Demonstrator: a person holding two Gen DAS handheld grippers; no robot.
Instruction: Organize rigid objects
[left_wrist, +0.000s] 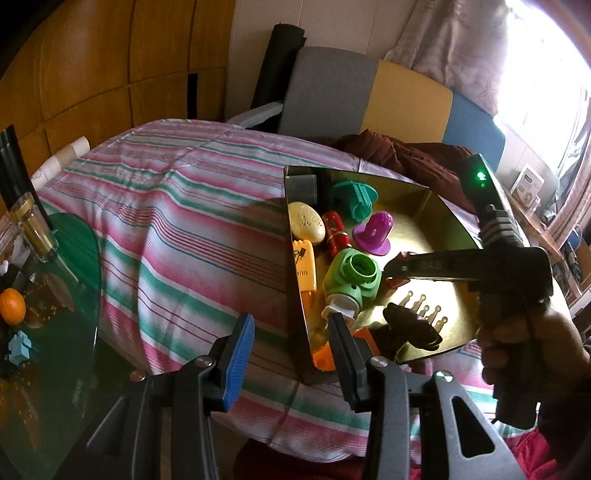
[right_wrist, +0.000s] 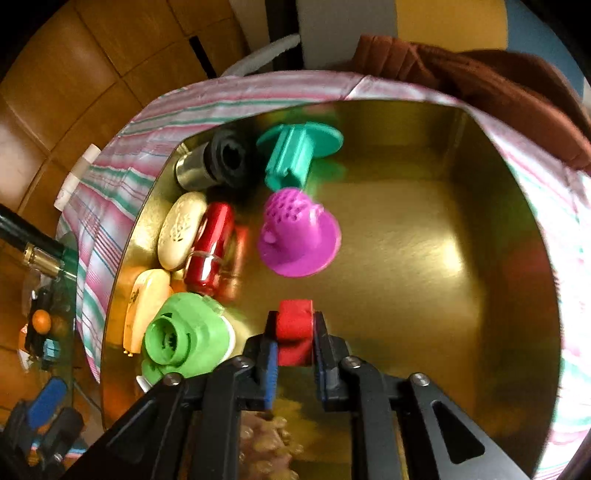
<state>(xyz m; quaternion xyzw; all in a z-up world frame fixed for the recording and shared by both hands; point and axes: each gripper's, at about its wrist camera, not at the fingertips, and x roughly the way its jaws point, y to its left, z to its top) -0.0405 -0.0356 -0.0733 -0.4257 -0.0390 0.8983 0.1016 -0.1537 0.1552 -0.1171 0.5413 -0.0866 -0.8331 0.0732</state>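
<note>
We hold two grippers over a gold tray (right_wrist: 424, 229) that sits on a striped cloth (left_wrist: 177, 206); the right gripper (right_wrist: 295, 332) reaches down into the tray with a small red block (right_wrist: 295, 325) between its pads, the jaws narrow and pressing on both sides of the block; the block sits low over the bare gold floor, though we cannot tell whether it touches it. In the left wrist view the right gripper (left_wrist: 393, 273) comes in from the right, held by a hand (left_wrist: 524, 350), and its tips end just beside a light green part (left_wrist: 351, 280).

The left gripper (left_wrist: 291, 343) hangs over the near left corner of the tray (left_wrist: 443, 229), its jaws partly apart with nothing between them; one finger shows a blue pad (left_wrist: 240, 354) over the cloth, the other stands in front of the tray's near edge.

Along the left side of the tray lie the sorted things: a black and silver cylinder (right_wrist: 218, 162) in the far corner; a teal flanged piece (right_wrist: 295, 151) next to it; a cream oval piece (right_wrist: 181, 229) touching a red cylinder (right_wrist: 210, 251); a purple bell-shaped piece (right_wrist: 295, 236) just to the right of those; a pale yellow piece (right_wrist: 144, 302) against the tray's left wall; the light green part (right_wrist: 184, 336) nearest us, touching the yellow one. The right half of the tray floor is bare gold.

To the left of the cloth stands a green glass table (left_wrist: 74, 280) with an orange ball (left_wrist: 13, 306) on it.
</note>
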